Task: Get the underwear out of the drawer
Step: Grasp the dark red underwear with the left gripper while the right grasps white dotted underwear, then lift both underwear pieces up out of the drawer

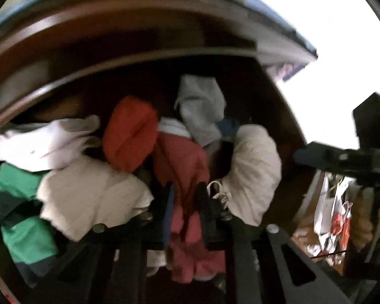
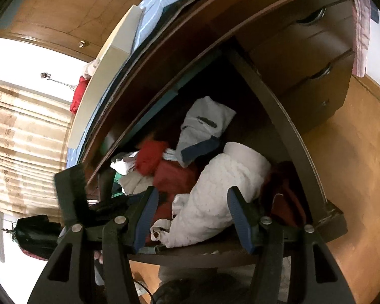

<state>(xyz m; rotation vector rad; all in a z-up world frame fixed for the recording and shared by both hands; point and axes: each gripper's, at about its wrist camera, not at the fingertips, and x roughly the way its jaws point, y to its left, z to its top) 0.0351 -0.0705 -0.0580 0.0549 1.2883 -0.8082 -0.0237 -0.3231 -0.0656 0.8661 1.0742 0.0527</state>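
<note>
Your left hand-held gripper [image 1: 185, 197] is clenched on the pink underwear [image 1: 187, 174] at lower centre, still in the drawer [image 2: 286, 136] — lift it clear; right hand-held gripper [image 2: 193, 217] hangs released.

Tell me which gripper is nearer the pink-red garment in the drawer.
Left. The left gripper is shut on the pink-red garment; the right gripper stands open beside it, straddling the white knit garment.
</note>
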